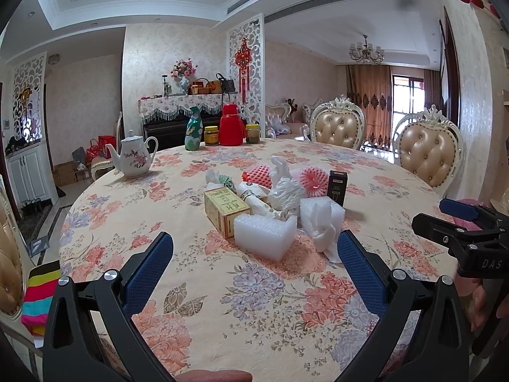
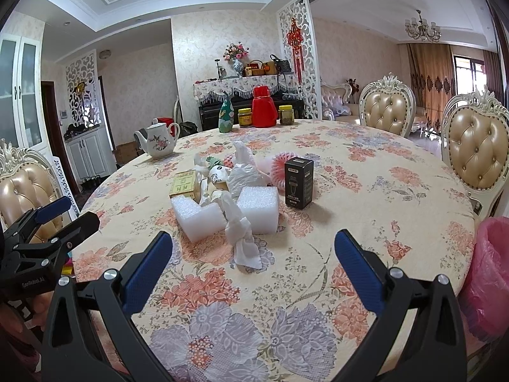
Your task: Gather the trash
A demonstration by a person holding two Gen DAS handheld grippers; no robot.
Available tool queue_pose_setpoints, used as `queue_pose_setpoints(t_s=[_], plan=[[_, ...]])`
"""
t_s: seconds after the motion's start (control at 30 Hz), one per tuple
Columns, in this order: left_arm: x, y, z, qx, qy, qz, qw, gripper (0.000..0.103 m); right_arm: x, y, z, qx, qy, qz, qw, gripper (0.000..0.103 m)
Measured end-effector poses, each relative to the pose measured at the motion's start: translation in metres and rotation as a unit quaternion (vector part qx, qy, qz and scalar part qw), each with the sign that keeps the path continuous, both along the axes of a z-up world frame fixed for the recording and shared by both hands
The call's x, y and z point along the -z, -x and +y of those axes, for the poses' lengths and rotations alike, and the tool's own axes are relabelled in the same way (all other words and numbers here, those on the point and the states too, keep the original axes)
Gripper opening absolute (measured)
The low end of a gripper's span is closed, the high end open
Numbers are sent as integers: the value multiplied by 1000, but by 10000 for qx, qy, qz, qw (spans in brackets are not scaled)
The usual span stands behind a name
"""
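Left wrist view: left gripper (image 1: 254, 248) spread wide, nothing between the fingers, hovering over the near edge of the round table (image 1: 397, 172). Trash pile sits mid-table, ahead of the tips: two white foam blocks (image 1: 264, 234), a twisted tissue (image 1: 323, 234), a yellow carton (image 1: 224, 208), crumpled white plastic (image 1: 284, 191), pink foam fruit nets (image 1: 313, 180), a small black box (image 1: 337, 186). Nearest foam block is just beyond the fingertips, not touched. Right gripper (image 1: 451, 216) visible at the right edge, also empty and parted.

Right wrist view: right gripper (image 2: 253, 245) wide, empty, aimed at the tissue (image 2: 241, 238) lying between the two foam blocks (image 2: 197, 218). Black box (image 2: 298, 181) stands upright just right of the pile. Pink-lined bin (image 2: 490, 280) sits off the table's right edge, below rim level. Left gripper (image 2: 63, 213) at far left, fingers apart.

Read: nothing grabbed yet, this looks like the approach before a first pick. Next move probably: push forward, close on the tissue or a foam block, carry right to the bin. Foam is light and squashy, so go gentle.

Surface: floral tablecloth, slightly rumpled. Far edge carries a teapot (image 2: 159, 143), red flask (image 2: 264, 111), jars, a green bottle; not trash by the look of it. Padded chairs (image 2: 477, 156) around, piano against the back wall.
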State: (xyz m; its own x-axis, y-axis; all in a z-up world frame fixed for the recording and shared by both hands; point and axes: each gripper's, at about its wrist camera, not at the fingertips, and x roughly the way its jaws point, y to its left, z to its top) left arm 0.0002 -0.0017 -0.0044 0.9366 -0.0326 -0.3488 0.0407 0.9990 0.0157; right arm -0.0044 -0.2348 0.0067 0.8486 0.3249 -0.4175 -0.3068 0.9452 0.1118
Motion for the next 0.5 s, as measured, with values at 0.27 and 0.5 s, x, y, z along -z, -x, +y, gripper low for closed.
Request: queue_pose_setpoints(t_s=[0.27, 0.5], plan=[[0, 0, 0, 3, 3, -2, 10000, 97, 1, 0, 1, 2, -9, 9, 10000, 99], [1, 0, 0, 3, -2, -3, 10000, 97, 2, 0, 2, -4, -4, 0, 10000, 99]])
